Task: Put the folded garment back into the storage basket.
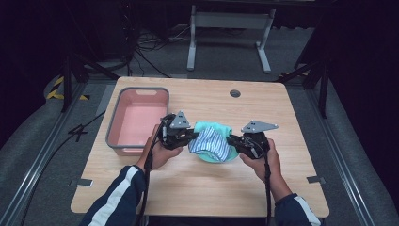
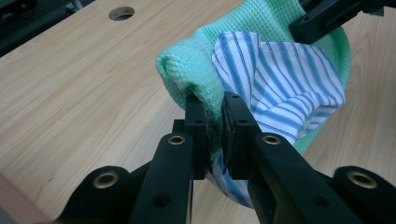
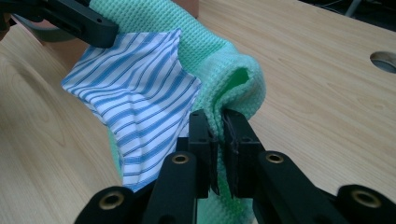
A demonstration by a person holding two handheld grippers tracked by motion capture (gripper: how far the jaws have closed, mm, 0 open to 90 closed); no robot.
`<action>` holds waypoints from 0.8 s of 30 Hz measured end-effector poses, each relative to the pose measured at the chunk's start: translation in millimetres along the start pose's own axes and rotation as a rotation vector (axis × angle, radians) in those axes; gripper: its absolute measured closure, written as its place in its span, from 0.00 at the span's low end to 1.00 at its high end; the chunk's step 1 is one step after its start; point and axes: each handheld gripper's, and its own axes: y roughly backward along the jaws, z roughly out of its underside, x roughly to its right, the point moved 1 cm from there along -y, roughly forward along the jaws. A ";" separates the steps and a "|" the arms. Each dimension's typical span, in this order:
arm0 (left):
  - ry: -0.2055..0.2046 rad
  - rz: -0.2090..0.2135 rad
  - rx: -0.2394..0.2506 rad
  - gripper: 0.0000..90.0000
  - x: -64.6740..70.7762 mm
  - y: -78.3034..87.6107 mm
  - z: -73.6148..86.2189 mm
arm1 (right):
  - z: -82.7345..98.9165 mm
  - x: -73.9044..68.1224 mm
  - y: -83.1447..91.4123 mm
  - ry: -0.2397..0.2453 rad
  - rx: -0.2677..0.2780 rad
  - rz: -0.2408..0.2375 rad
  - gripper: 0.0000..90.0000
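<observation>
Two grippers, left gripper [image 2: 214, 135] and right gripper [image 3: 218, 149], pinch opposite edges of the green cloth [image 1: 207, 128] above the worktop [image 1: 197, 183]; the loose striped cloth [image 1: 211, 142] may slip out.

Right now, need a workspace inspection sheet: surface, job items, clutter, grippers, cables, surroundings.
Surface: wooden table, round grommet hole near far edge.
Job's things: green cloth with blue-striped cloth bunched inside, mid-table; pink bin at left, looks empty.
Clutter: nothing seen.
Grippers: left gripper and right gripper each shut on the green cloth's edge, at opposite sides.
Cables: one trails from each gripper toward the person; more on the floor beyond.
Surroundings: dark room, grey table frame behind.
</observation>
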 end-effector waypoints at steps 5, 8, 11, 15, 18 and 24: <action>0.000 -0.013 0.010 0.91 -5.8 9.2 -0.3 | -9.4 -4.5 -2.2 0.008 0.021 -0.010 0.91; 0.013 -0.026 0.012 0.91 -10.0 16.2 2.4 | -20.2 -8.4 -2.9 0.027 0.030 -0.013 0.91; 0.019 -0.041 0.014 0.91 -14.3 25.1 3.5 | -30.0 -13.0 -6.5 0.045 0.033 -0.016 0.91; 0.035 -0.064 0.019 0.91 -21.1 35.2 4.9 | -39.5 -19.2 -12.2 0.060 0.037 -0.024 0.91; 0.046 -0.074 0.029 0.91 -26.4 40.2 9.2 | -46.4 -21.9 -16.0 0.064 0.044 -0.033 0.91; 0.050 -0.112 0.033 0.91 -33.0 55.1 15.4 | -61.4 -31.1 -27.0 0.088 0.051 -0.059 0.91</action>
